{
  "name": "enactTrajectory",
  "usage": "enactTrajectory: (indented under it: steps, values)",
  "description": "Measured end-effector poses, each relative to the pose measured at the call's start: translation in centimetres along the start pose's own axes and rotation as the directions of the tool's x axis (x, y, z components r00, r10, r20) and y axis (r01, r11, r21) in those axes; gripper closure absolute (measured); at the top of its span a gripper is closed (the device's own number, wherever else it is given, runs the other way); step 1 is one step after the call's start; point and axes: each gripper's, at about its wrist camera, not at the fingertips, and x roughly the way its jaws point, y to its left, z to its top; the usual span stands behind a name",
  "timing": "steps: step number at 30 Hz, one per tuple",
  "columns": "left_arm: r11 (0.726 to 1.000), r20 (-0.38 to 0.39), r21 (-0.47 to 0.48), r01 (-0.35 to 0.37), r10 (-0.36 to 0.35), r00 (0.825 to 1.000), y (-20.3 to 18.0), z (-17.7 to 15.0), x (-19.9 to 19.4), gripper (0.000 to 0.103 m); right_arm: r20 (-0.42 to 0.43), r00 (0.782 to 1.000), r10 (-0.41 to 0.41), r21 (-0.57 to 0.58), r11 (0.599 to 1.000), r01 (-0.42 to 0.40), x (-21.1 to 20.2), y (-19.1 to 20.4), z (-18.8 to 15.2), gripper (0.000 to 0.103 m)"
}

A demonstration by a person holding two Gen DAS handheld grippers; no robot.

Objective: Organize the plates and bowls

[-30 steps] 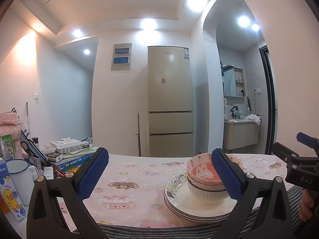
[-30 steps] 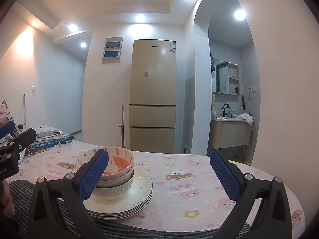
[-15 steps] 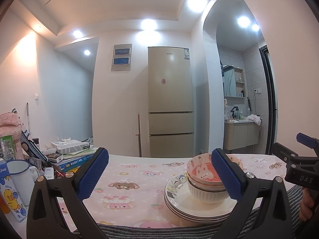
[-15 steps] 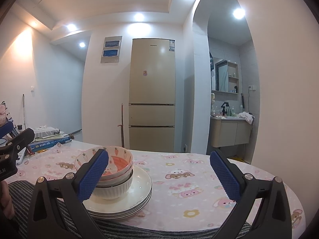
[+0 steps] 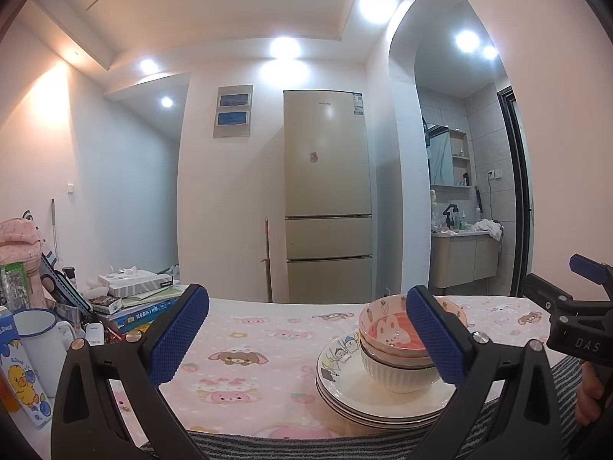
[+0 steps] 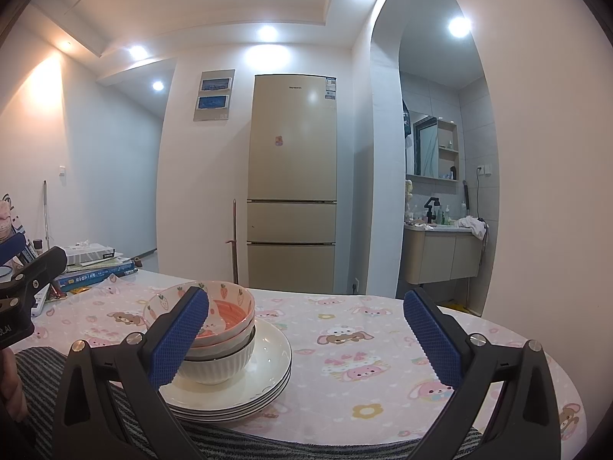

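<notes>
A stack of white plates lies on the pink cartoon tablecloth with nested bowls on top; the top bowl is pink inside with a rabbit print. The stack also shows in the right wrist view: plates, bowls. My left gripper is open and empty, held back from the table, with the stack behind its right finger. My right gripper is open and empty, with the stack behind its left finger. Each gripper shows at the edge of the other's view.
Books and a tissue box are piled at the table's left, with a white mug and a duck carton. A striped cloth covers the near edge. A fridge stands behind.
</notes>
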Motion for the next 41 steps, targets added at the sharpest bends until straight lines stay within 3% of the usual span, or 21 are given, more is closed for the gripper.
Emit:
enactTrajectory:
  steps: [41]
  values:
    - [1.000, 0.004, 0.005, 0.000, 0.000, 1.000, 0.03, 0.11, 0.25, 0.000, 0.000, 1.000, -0.001, 0.002, 1.000, 0.001, -0.02, 0.01, -0.10, 0.000]
